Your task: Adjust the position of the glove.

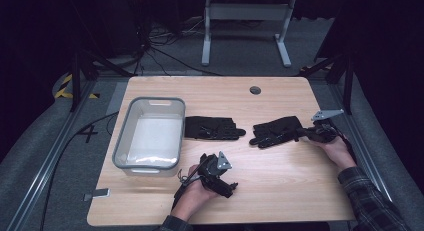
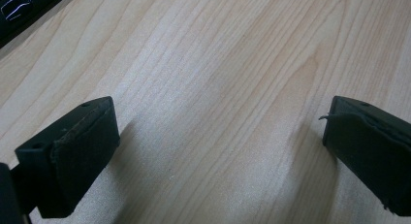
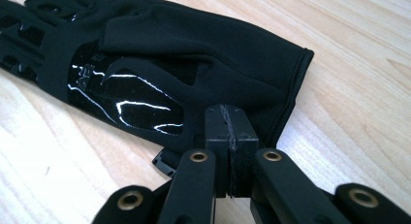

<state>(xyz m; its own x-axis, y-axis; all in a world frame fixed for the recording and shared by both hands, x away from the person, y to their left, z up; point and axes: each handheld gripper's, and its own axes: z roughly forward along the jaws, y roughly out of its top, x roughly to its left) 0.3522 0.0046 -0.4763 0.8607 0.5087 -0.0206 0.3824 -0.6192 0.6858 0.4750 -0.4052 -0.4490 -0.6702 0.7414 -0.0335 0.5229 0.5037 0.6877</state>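
Two black gloves lie flat in the middle of the wooden table. One glove (image 1: 212,127) is beside the bin, the other glove (image 1: 277,131) (image 3: 160,54) to its right. My right gripper (image 1: 303,133) (image 3: 229,129) points at that right glove's cuff with its jaws pressed together. Its tips sit over the cuff edge, and no fabric shows between the pads. My left gripper (image 1: 227,186) (image 2: 218,146) rests low over bare wood near the front edge, jaws wide apart and empty. A corner of a glove (image 2: 24,6) shows at the far top left of the left gripper view.
A grey plastic bin (image 1: 150,101) stands at the table's left, with nothing visible in it. A round cable hole (image 1: 255,90) is near the back edge. Bare wood (image 1: 280,181) stretches between my two hands. Cables and a table frame are on the floor beyond.
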